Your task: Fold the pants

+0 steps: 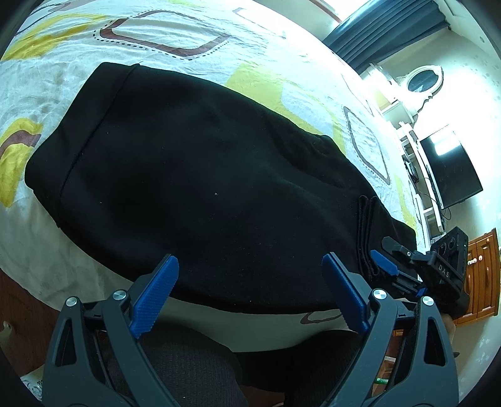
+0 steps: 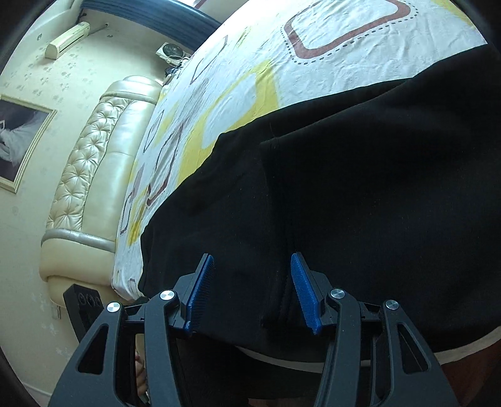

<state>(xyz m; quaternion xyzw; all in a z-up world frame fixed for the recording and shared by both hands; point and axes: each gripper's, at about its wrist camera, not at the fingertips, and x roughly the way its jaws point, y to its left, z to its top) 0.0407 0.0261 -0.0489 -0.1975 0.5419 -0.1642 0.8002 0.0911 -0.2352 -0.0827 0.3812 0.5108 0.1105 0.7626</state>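
Black pants lie flat across the patterned bed, folded lengthwise, waistband at the upper left and cuffs at the lower right. My left gripper is open and empty, hovering over the pants' near edge. The right gripper shows at the right of the left wrist view, by the cuff end. In the right wrist view the pants fill the frame, and my right gripper is open over the layered cuff edges, holding nothing.
The bedsheet is white with yellow and brown shapes. A cream padded headboard stands at the left in the right wrist view. A television and wooden drawers stand beyond the bed's right end.
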